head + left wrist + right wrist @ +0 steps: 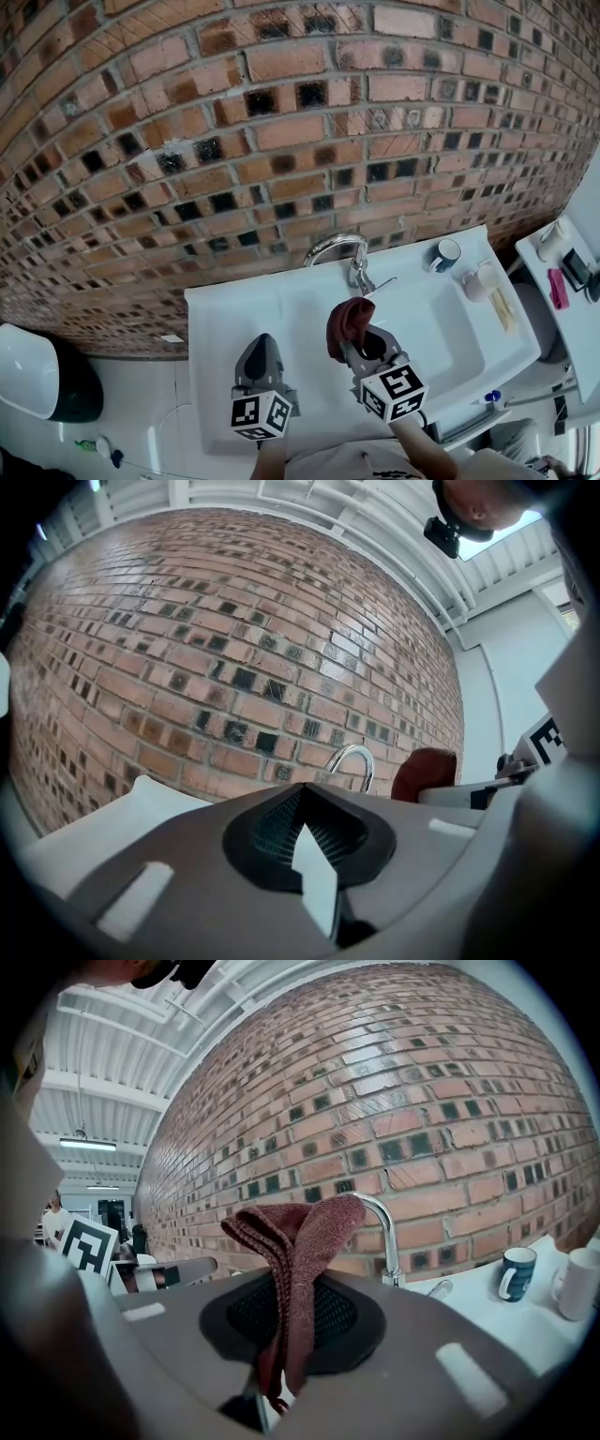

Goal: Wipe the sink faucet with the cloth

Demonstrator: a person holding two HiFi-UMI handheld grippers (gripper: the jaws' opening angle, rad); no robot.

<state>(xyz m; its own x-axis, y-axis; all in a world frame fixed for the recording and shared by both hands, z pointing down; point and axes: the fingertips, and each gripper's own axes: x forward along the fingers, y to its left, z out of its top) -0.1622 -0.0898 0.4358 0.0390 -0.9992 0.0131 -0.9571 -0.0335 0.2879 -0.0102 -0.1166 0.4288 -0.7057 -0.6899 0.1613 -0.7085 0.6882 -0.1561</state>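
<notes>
A chrome curved faucet (342, 253) rises at the back of the white sink (234, 328), against the brick wall. My right gripper (354, 339) is shut on a folded dark red cloth (347, 323), held over the basin just in front of the faucet. In the right gripper view the cloth (295, 1269) sticks up from the closed jaws, its top overlapping the faucet (384, 1237). My left gripper (260, 361) hovers over the sink's left side, shut and empty. The left gripper view shows the faucet (352, 766) ahead and the cloth (424, 772) to the right.
A dark blue mug (445, 254) and a white cup (483, 277) stand on the sink's right ledge. A white shelf (562, 281) with small items is at far right. A white and black bin (42, 375) sits on the floor at left.
</notes>
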